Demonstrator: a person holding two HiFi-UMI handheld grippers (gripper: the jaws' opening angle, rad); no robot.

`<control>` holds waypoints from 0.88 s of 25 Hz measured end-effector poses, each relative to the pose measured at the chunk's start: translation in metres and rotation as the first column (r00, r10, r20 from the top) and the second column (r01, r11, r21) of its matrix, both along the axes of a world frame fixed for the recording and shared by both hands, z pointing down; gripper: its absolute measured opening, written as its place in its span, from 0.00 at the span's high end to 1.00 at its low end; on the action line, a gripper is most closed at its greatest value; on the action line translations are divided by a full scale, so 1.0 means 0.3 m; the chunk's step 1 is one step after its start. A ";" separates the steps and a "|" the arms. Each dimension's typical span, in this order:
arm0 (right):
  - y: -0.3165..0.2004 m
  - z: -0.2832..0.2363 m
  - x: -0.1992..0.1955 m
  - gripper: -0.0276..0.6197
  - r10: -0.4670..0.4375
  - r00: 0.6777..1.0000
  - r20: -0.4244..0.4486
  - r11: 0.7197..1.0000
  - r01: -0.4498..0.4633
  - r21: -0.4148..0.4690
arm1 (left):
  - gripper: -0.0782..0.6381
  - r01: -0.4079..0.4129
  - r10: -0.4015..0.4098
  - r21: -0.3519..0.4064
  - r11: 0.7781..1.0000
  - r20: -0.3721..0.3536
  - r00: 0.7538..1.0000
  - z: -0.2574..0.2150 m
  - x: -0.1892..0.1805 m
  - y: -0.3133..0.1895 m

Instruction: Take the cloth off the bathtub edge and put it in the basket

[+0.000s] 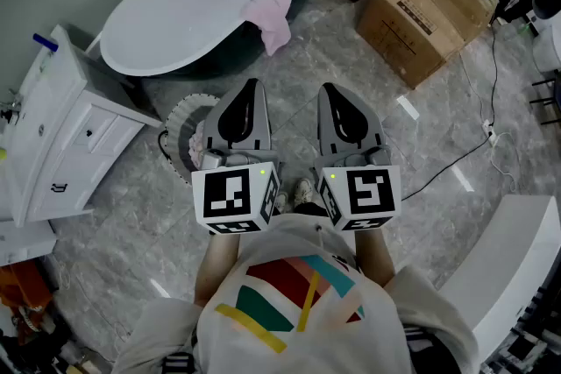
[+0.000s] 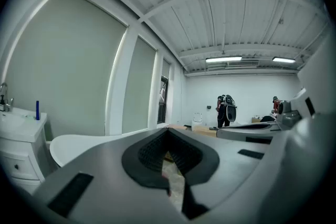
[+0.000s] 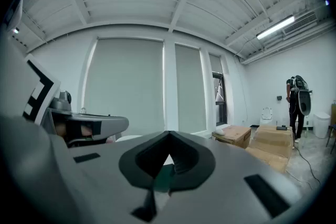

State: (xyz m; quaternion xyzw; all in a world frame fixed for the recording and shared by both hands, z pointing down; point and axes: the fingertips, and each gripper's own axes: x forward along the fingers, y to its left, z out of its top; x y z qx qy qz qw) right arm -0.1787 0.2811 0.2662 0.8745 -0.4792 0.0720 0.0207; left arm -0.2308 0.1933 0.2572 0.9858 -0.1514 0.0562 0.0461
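**A:** Zero steps count as done, by my reading. Item one: pink cloth point(image 1: 273, 13), draped over the near edge of the white bathtub point(image 1: 175, 4). It lies well ahead of your fingertips, almost in line with the left pair, and nothing touches it.

**B:** What do you have me holding?

**A:** Nothing. Item two: your left gripper point(image 1: 252, 96), fingers pressed together and empty. In the left gripper view only the grey floor point(image 2: 176, 186) shows through the slot below them. Item three: your right gripper point(image 1: 331, 99), likewise closed on nothing. You hold it side by side with the left, and both point roughly level toward the tub.

**B:** And the basket?

**A:** Item four: round white basket point(image 1: 180, 131), standing on the floor just left of and below your left fingers. They hide part of it, and its inside is mostly covered, so I cannot list any contents.

**B:** So what is left for me?

**A:** All of it, I judge. You have to reach forward to the tub edge, part the fingers and close them on the cloth. Then lift it clear, carry it back and to the left, and let go over the basket. Item five, not for handling: cardboard boxes point(image 1: 421, 9), ahead and to the right of your right fingers, well apart from the cloth.
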 end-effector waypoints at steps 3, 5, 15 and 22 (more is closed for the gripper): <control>0.011 0.014 0.010 0.94 -0.005 1.000 0.011 1.000 0.005 0.008 | 0.87 0.017 -0.017 0.023 1.000 -0.004 1.000 0.007 0.003 0.000; 0.020 0.026 0.016 0.94 -0.009 1.000 0.023 1.000 0.008 0.015 | 0.87 0.017 -0.017 0.018 1.000 -0.008 1.000 0.018 0.006 0.002; 0.066 0.044 0.071 0.94 -0.027 1.000 0.011 1.000 0.027 0.009 | 0.87 0.073 -0.072 0.017 0.997 -0.033 0.997 0.031 0.034 0.006; 0.064 0.049 0.115 0.94 -0.054 0.999 -0.002 0.998 0.054 0.030 | 0.87 0.102 -0.103 -0.020 0.995 -0.044 0.994 0.056 0.051 -0.011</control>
